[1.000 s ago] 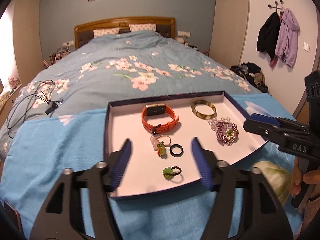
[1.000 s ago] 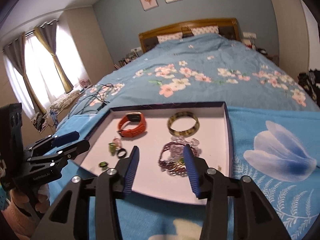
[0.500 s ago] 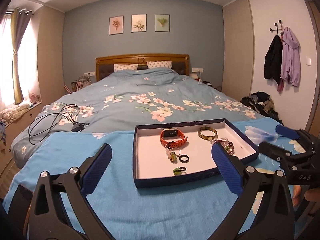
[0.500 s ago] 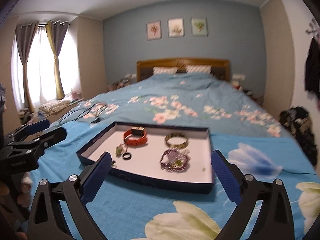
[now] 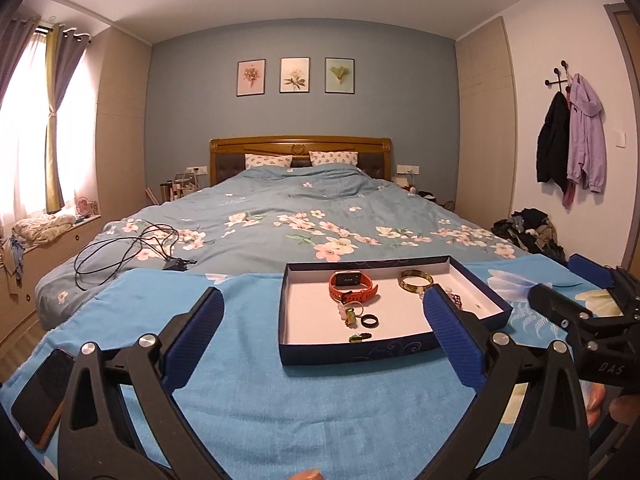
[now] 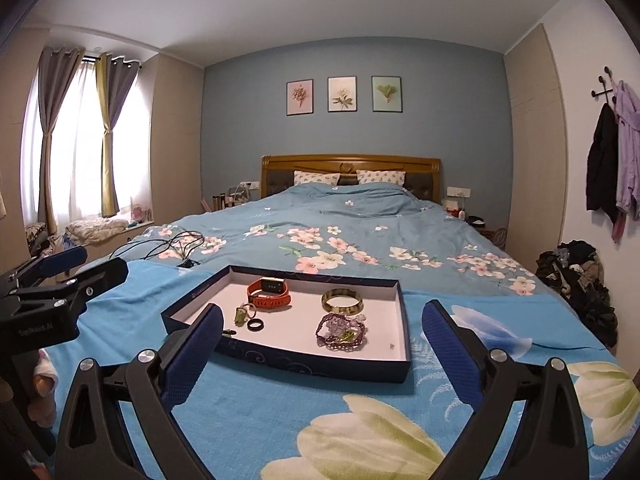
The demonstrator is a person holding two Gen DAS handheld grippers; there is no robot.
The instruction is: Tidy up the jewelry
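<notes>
A shallow dark-blue tray (image 5: 360,354) with a white floor lies on the blue blanket at the foot of the bed. In it are an orange watch (image 5: 352,286), a mottled bangle (image 5: 415,282), a black ring (image 5: 369,321), a green ring (image 5: 359,337) and a purple bead bracelet (image 6: 342,330). My left gripper (image 5: 321,293) hangs open, short of the tray's near side, nothing between its blue pads. My right gripper (image 6: 322,310) is also open and empty, in front of the tray (image 6: 320,364). Each gripper shows at the edge of the other's view.
A phone (image 5: 40,392) lies on the blanket at the near left. Black cables (image 5: 132,252) sprawl on the floral duvet beyond. A clothes pile (image 6: 576,280) sits on the floor at right, below coats (image 5: 572,140) on a wall hook.
Both grippers have pulled back from over the tray and tilted up toward the room. Their jaws have spread from half open to wide open. The jewelry has not moved.
</notes>
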